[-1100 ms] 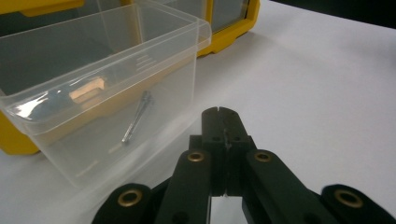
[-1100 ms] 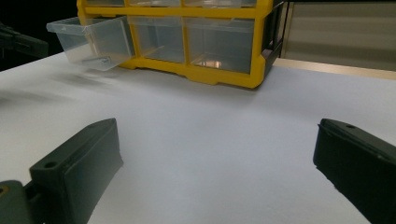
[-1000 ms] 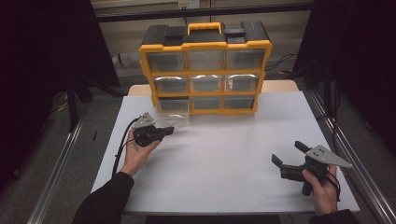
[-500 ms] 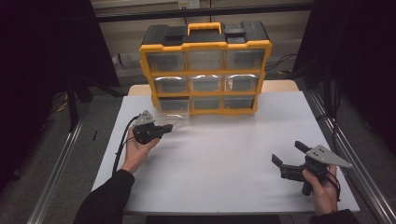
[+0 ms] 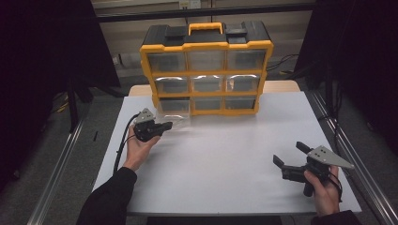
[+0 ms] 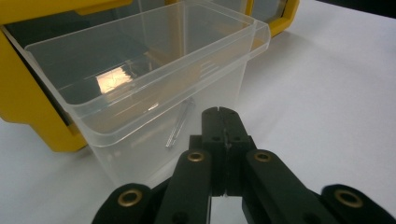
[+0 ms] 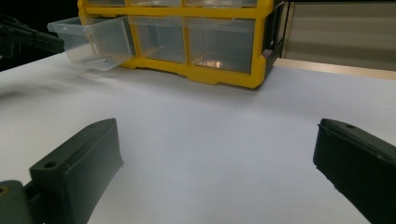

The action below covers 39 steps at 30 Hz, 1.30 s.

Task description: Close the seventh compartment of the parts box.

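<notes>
In the high view our left gripper (image 5: 165, 125) sits left of centre, its jaws pressed together with nothing between them, tips just at the front wall of the clear drawer (image 5: 174, 110). That drawer is the lower-left one of the yellow organizer (image 5: 206, 46) and is pulled partway out over the white table (image 5: 225, 154). In the left gripper view the drawer (image 6: 154, 79) takes up the upper left of the frame, and a thin metal piece (image 6: 180, 123), perhaps a nail or pin, seems to lie on its floor; we cannot tell more through the plastic.

Our right gripper (image 5: 292, 159) rests at the lower right of the high view, jaws spread wide and holding nothing, well apart from the organizer.

We judge the step in hand to be moving this drawer with the closed tips, most likely pushing it home. To do it well, we keep the tips centred on the front wall and push straight along the slot, so the drawer does not skew and jam. We go slowly, since the light plastic may tip. If the organizer slides back, the right gripper could steady it.
</notes>
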Tool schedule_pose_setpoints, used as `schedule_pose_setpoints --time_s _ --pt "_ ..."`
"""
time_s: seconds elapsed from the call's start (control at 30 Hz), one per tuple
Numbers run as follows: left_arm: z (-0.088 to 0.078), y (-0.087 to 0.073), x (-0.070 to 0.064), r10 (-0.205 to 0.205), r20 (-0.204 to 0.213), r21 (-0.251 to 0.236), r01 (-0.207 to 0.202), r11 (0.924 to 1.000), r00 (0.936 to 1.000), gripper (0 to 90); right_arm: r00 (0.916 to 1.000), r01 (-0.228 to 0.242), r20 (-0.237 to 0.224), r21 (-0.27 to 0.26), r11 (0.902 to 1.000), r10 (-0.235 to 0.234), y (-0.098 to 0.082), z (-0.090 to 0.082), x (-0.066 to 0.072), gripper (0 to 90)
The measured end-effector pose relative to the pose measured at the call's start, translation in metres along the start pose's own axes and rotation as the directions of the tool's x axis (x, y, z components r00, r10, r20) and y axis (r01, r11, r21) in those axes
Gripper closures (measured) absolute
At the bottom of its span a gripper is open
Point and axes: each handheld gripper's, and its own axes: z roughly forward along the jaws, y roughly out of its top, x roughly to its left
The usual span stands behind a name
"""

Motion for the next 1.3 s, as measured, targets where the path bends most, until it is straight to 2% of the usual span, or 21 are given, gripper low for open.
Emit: schedule_pose_setpoints --time_s 0.2,0.27,0.3,0.33,0.43,0.67,0.9,1.03,1.17,1.27,1.3 --pt "0.001 0.001 0.004 0.008 -0.016 0.012 -0.008 0.9999 0.9998 90.0 1.0 0.0 0.0 0.002 1.0 0.0 0.0 0.0 0.0 0.5" --pt "0.002 0.002 0.004 -0.005 -0.015 -0.011 0.005 0.9999 0.9999 90.0 1.0 0.0 0.0 0.002 1.0 0.0 0.0 0.0 0.0 0.5" --pt "0.001 0.002 0.004 -0.007 -0.012 -0.006 0.007 1.0 0.9999 90.0 1.0 -0.001 0.0 0.0 1.0 0.001 0.0 0.0 0.0 0.5" --pt "0.002 0.003 0.005 0.006 -0.017 -0.002 -0.006 1.0 0.9998 90.0 1.0 -0.001 -0.001 0.0 1.0 0.001 0.0 0.0 0.0 0.5" --pt "0.003 0.005 0.005 -0.004 -0.033 -0.001 0.004 1.0 0.9994 90.0 1.0 0.001 -0.001 0.001 1.0 -0.001 0.0 0.0 0.0 0.5" --pt "0.007 0.007 0.003 0.001 -0.017 -0.009 -0.001 1.0 0.9999 90.0 1.0 0.003 -0.002 0.0 1.0 -0.003 0.0 0.0 0.0 0.6" --pt "0.009 0.008 0.002 -0.004 -0.03 -0.01 0.004 0.9999 0.9995 90.0 1.0 0.003 -0.002 0.0 1.0 -0.003 0.0 0.0 0.0 0.6" --pt "0.01 0.009 0.004 0.009 -0.02 -0.014 -0.01 0.9999 0.9998 90.0 1.0 0.004 -0.002 0.0 1.0 -0.004 0.0 0.0 0.0 0.6" --pt "0.011 0.01 0.002 -0.004 -0.028 -0.012 0.003 0.9999 0.9996 90.0 1.0 0.003 -0.002 0.001 1.0 -0.003 0.0 0.0 0.0 0.6" --pt "0.011 0.011 0.003 0.013 -0.031 -0.002 -0.013 0.9999 0.9994 90.0 1.0 0.006 -0.003 0.002 1.0 -0.006 0.0 0.0 0.0 0.5" --pt "0.011 0.01 0.003 0.007 -0.03 -0.006 -0.007 1.0 0.9995 90.0 1.0 0.004 -0.003 0.0 1.0 -0.004 0.0 0.0 0.0 0.6"
